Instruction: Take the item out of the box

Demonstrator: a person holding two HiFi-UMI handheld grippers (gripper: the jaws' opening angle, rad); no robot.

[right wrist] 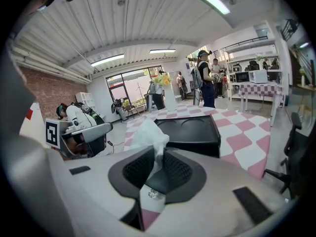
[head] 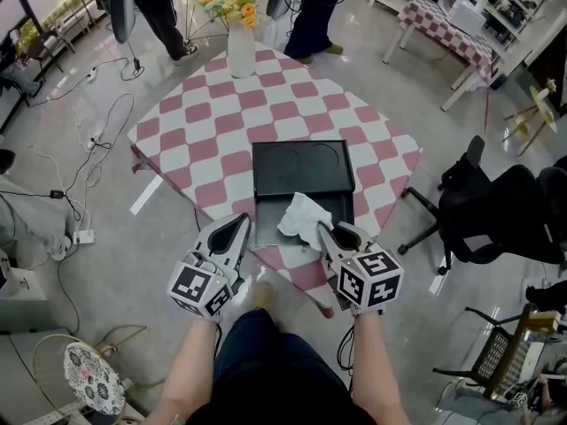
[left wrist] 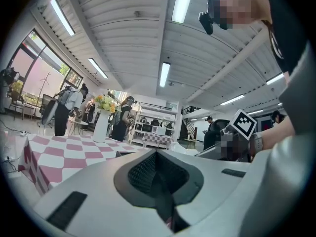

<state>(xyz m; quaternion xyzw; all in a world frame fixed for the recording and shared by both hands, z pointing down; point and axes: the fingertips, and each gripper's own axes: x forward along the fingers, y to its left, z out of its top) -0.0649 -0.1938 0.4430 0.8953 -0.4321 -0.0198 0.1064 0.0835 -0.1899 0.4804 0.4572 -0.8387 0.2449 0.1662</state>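
A black box [head: 341, 204] lies with its lid [head: 303, 166] open on the pink-and-white checked table [head: 221, 122]. A crumpled white plastic bag [head: 301, 216] hangs just above the box's near part, and my right gripper [head: 322, 229] is shut on its lower corner. In the right gripper view the bag [right wrist: 147, 135] rises from between the jaws of that gripper [right wrist: 159, 156], with the box [right wrist: 190, 130] behind it. My left gripper [head: 240, 223] is beside the box's left near corner, apart from it. In the left gripper view its jaws [left wrist: 157, 171] are together and hold nothing.
A white vase of flowers [head: 240, 47] stands at the table's far corner. People stand beyond it. A black office chair [head: 478, 211] is right of the table, and cables [head: 89, 162] run over the floor at left. A second checked table [head: 447, 29] is at back right.
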